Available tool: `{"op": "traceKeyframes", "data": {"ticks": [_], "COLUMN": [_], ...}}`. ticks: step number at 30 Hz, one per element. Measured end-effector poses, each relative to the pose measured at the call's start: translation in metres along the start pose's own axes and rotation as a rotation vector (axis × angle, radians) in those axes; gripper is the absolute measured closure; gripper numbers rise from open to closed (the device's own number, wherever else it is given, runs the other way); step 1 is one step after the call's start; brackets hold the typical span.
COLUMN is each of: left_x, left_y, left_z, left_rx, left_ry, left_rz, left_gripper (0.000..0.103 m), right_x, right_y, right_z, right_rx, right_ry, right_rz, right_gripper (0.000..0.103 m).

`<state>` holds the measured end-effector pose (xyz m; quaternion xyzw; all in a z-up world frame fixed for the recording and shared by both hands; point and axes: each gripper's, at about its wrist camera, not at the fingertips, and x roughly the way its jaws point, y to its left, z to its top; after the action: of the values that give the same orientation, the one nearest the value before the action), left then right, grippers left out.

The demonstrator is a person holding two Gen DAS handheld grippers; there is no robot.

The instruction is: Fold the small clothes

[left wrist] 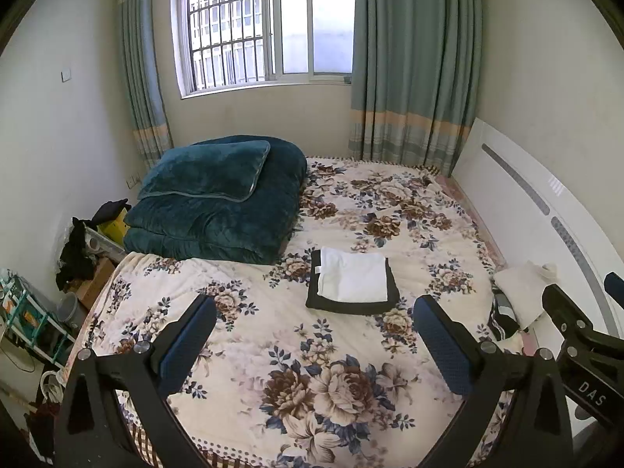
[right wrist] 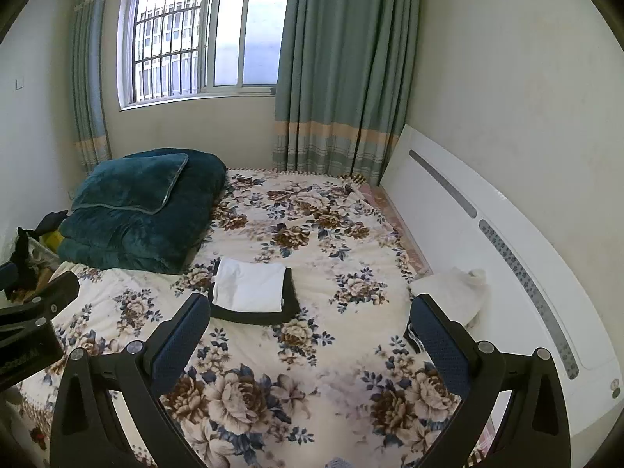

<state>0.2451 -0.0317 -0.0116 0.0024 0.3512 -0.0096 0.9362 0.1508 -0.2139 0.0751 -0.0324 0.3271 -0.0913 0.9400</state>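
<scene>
A folded white garment (left wrist: 353,275) lies on top of a folded black garment (left wrist: 351,304) in the middle of the floral bedspread (left wrist: 273,351); the stack also shows in the right wrist view (right wrist: 249,286). A small heap of white and dark clothes (left wrist: 514,296) sits by the headboard, also seen in the right wrist view (right wrist: 456,292). My left gripper (left wrist: 314,323) is open and empty, held above the bed short of the stack. My right gripper (right wrist: 308,321) is open and empty, hovering just right of the stack. Each gripper shows at the edge of the other's view.
A folded dark teal quilt with a pillow (left wrist: 218,199) takes up the far left of the bed. A white headboard (left wrist: 518,195) runs along the right. Clutter, boxes and a rack (left wrist: 58,280) stand on the floor at the left. Window and curtains lie behind.
</scene>
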Motion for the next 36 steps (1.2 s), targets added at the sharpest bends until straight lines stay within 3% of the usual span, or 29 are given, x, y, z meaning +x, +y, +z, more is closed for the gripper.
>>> {"op": "traceKeyframes", "data": {"ticks": [36], "left_x": [-0.015], "left_y": [0.004], "left_z": [0.0], "left_rx": [-0.006], "left_ry": [-0.007], "left_rz": [-0.006], "left_gripper": [0.0], "right_x": [-0.015], "right_y": [0.007], "right_z": [-0.001], "right_rx": [0.014], "right_ry": [-0.008], "right_rz": [0.042], "right_gripper": [0.0]}}
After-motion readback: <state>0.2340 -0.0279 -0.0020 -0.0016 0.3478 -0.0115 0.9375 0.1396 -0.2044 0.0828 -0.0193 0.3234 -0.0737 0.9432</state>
